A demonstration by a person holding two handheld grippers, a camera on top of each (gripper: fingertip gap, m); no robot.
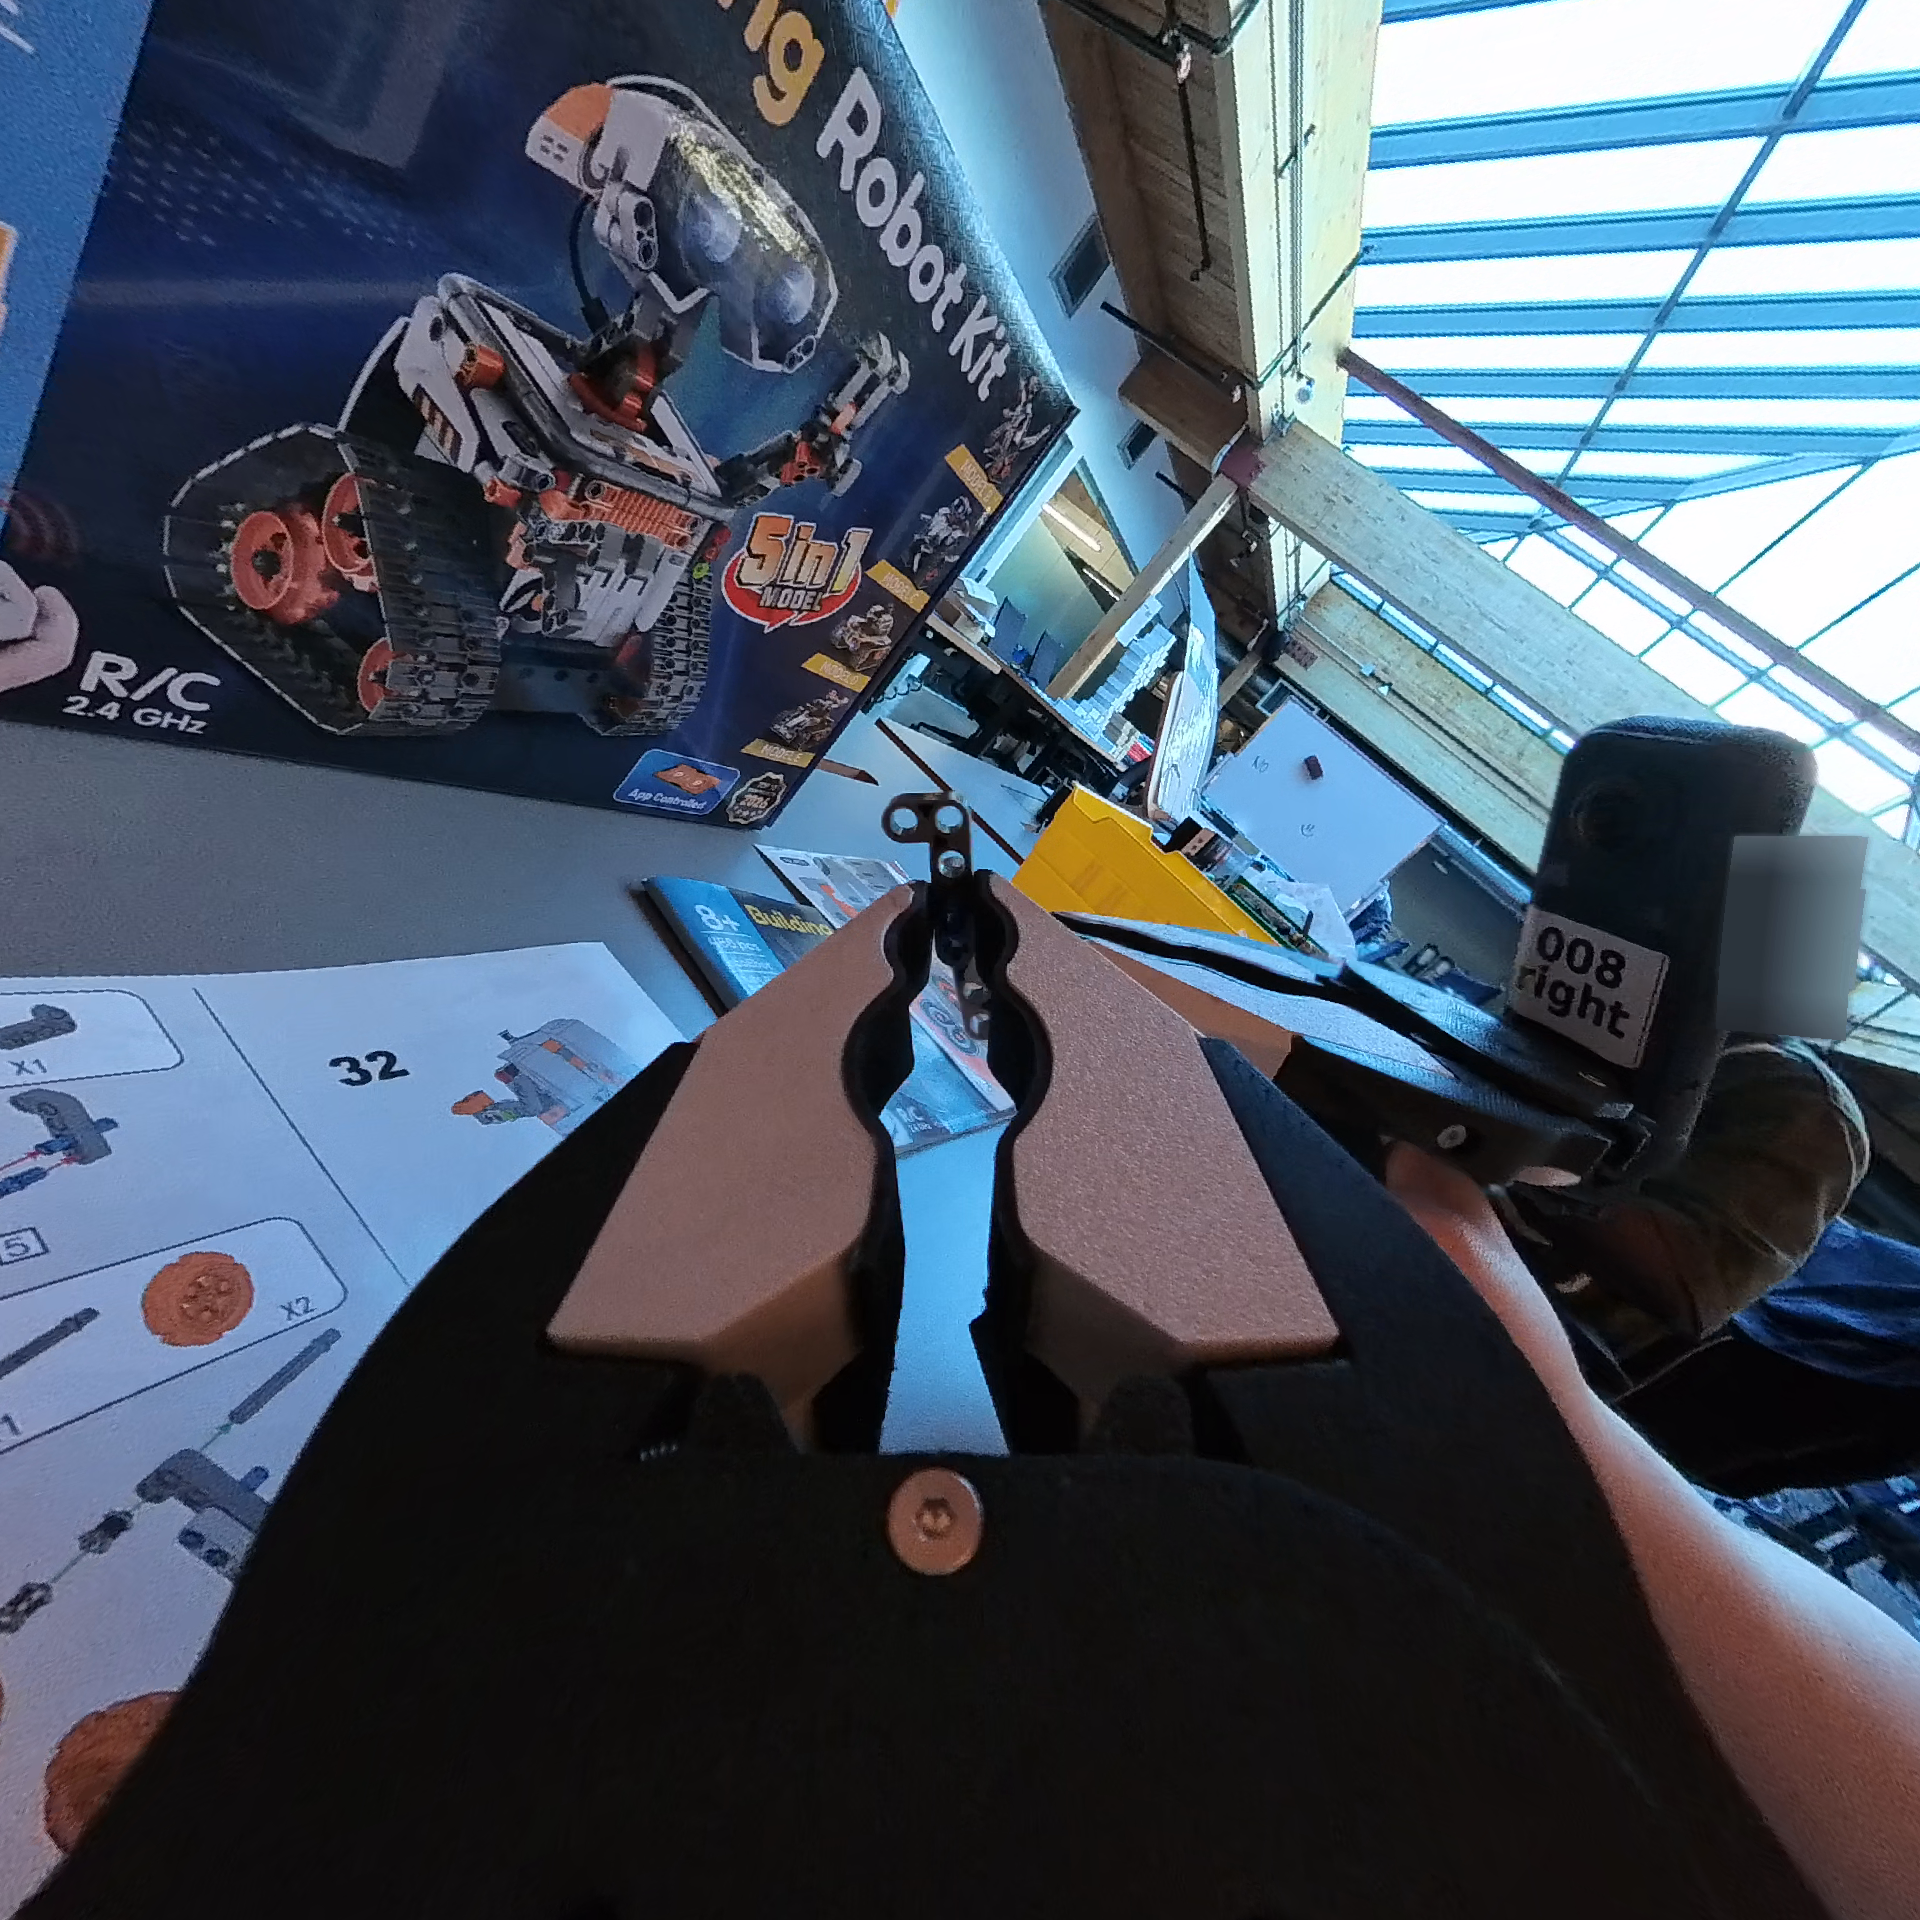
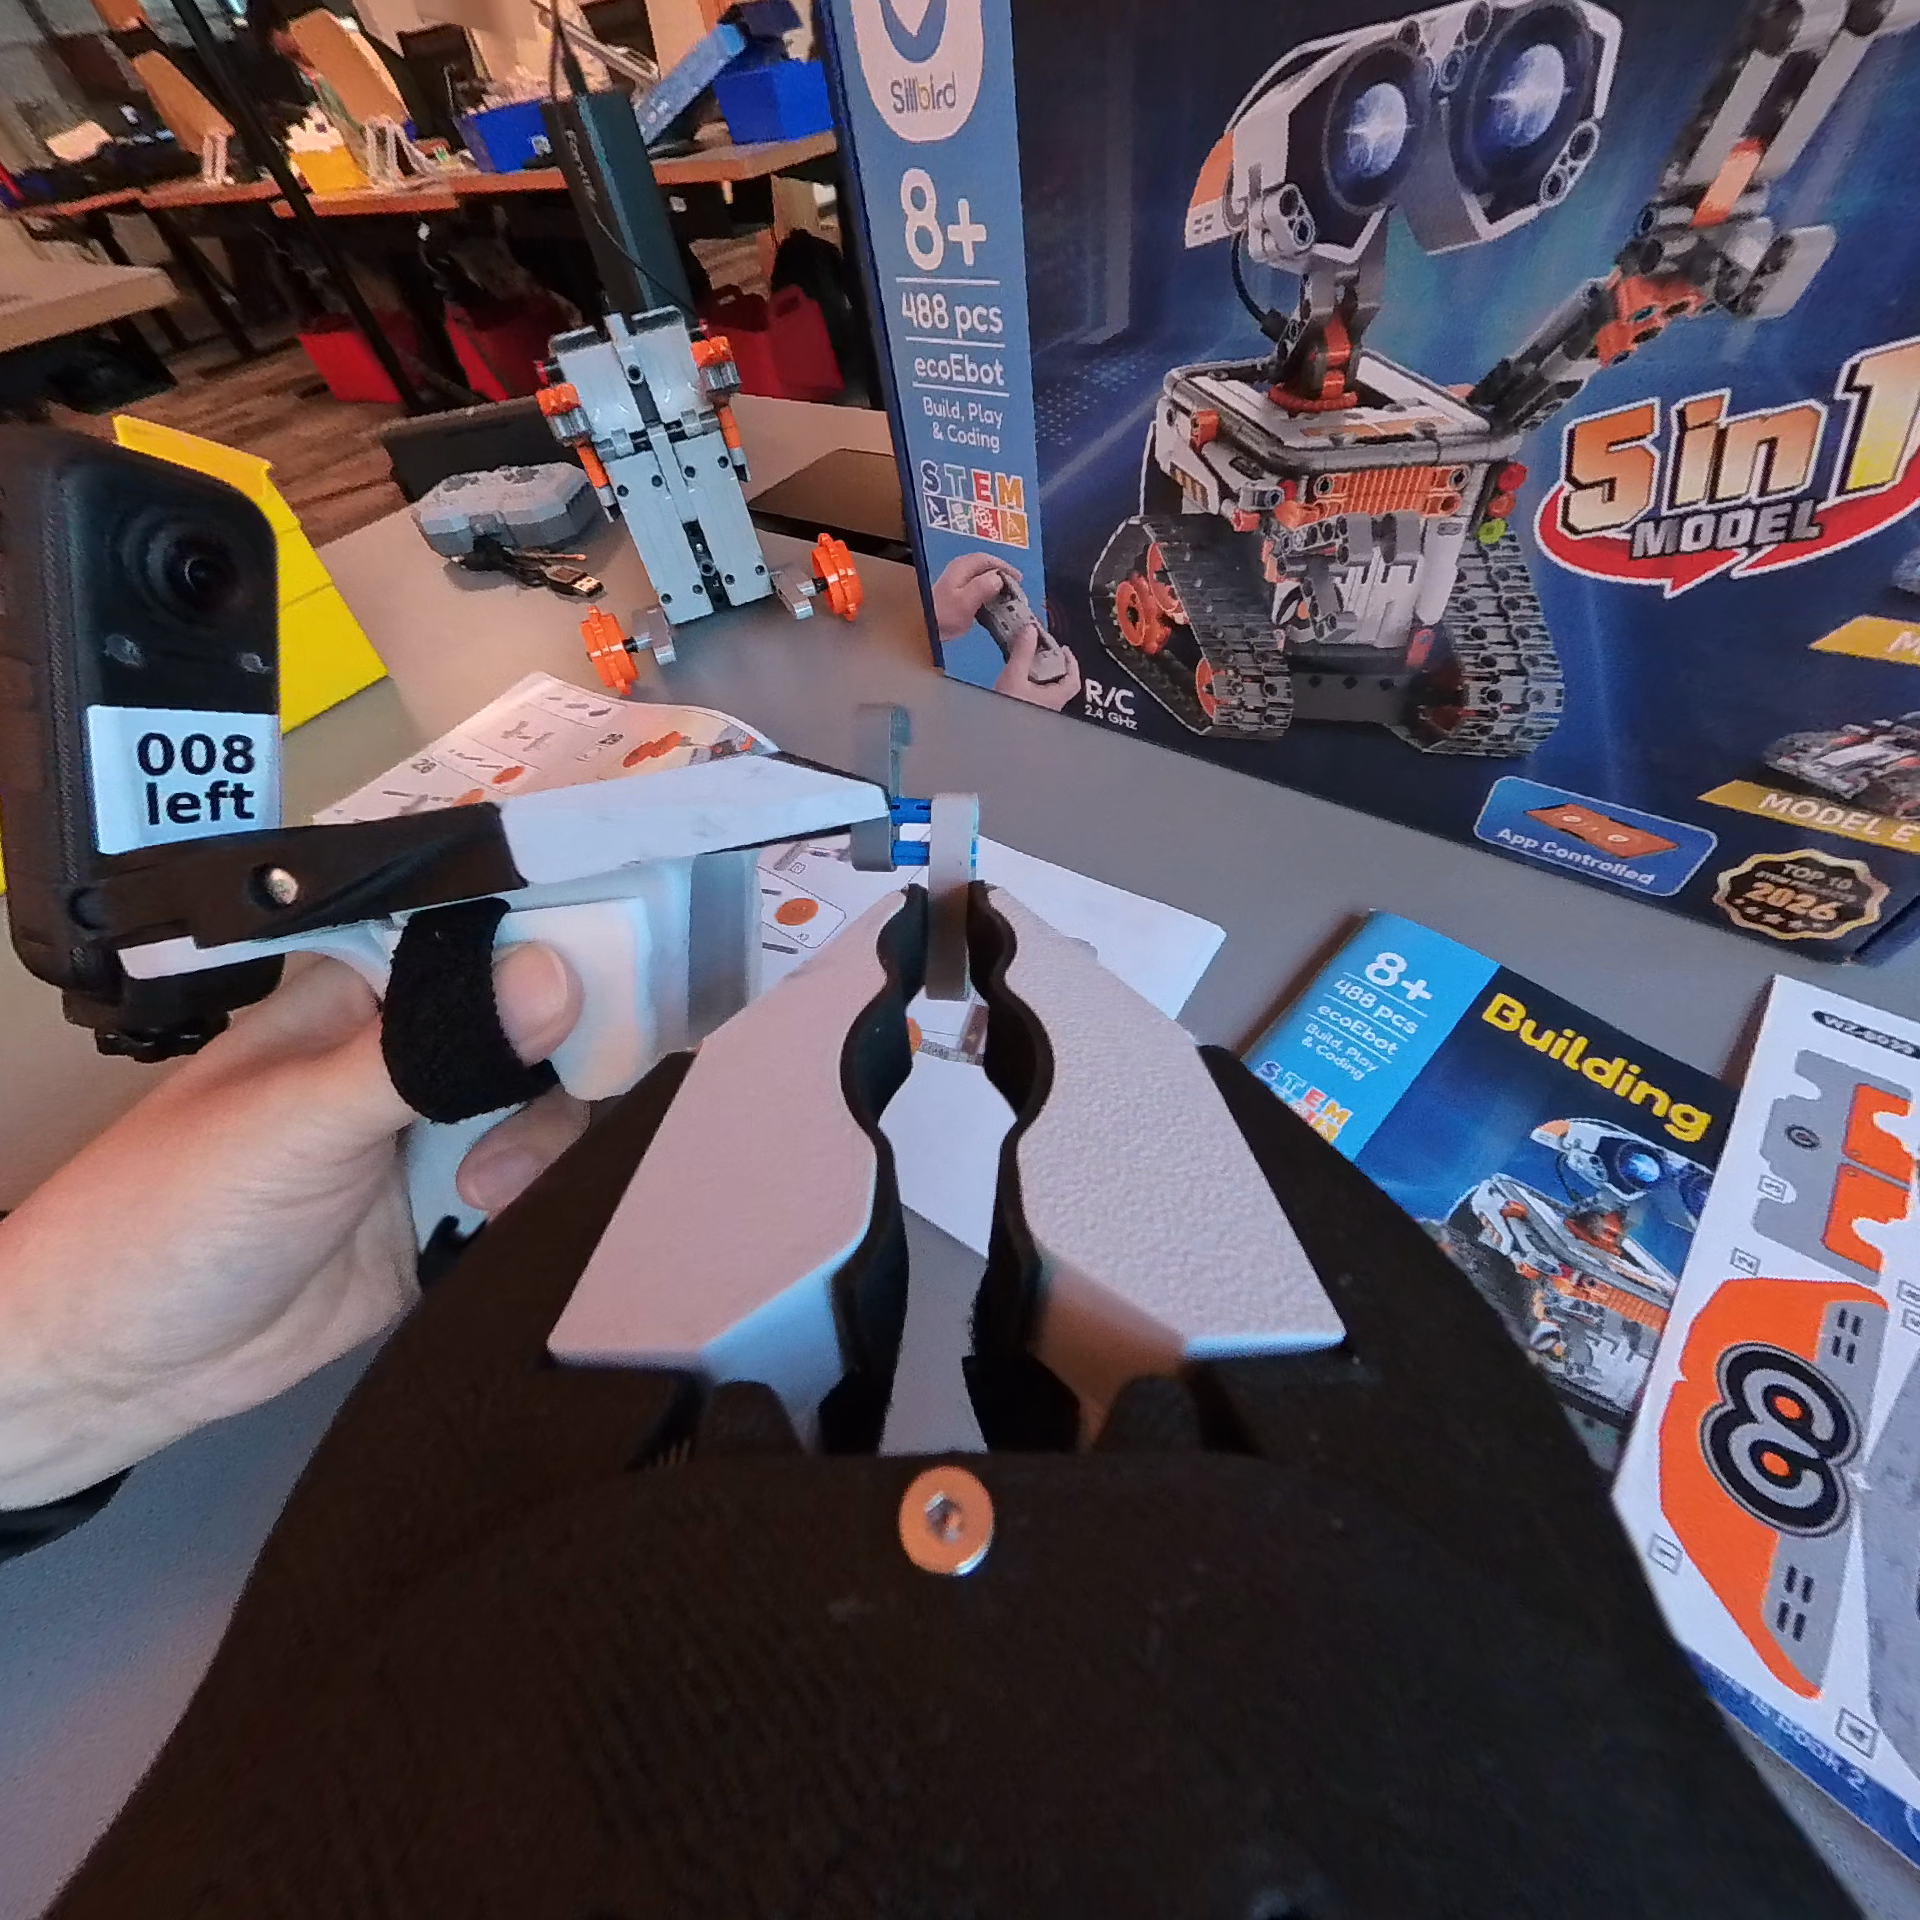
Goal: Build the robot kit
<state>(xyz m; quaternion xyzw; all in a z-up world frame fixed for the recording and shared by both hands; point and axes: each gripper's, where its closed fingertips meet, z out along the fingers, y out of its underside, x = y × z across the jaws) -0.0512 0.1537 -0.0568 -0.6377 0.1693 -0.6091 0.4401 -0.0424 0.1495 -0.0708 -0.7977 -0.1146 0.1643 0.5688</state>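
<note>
My left gripper (image 1: 948,906) is shut on a small dark grey beam with holes (image 1: 928,823) that sticks out above its tips. In the right wrist view the left gripper (image 2: 878,821) reaches in from the left, held by a hand (image 2: 208,1195), and its grey beam (image 2: 881,743) carries blue pins (image 2: 912,831). My right gripper (image 2: 945,906) is shut on a light grey beam (image 2: 951,935) standing upright. The blue pins run into this beam, so the two parts meet above the table. The right gripper's fingers (image 1: 1164,971) show in the left wrist view, close beside my left tips.
A big blue robot kit box (image 2: 1455,416) stands behind on the grey table (image 2: 1195,790). An instruction sheet (image 1: 312,1143), a blue booklet (image 2: 1507,1122) and a sticker sheet (image 2: 1787,1299) lie below. A partly built model (image 2: 665,468), a grey controller (image 2: 509,509) and a yellow bin (image 2: 312,582) are farther back left. From either gripper's tips it is about 30 centimeters to the partly built model (image 2: 665,468).
</note>
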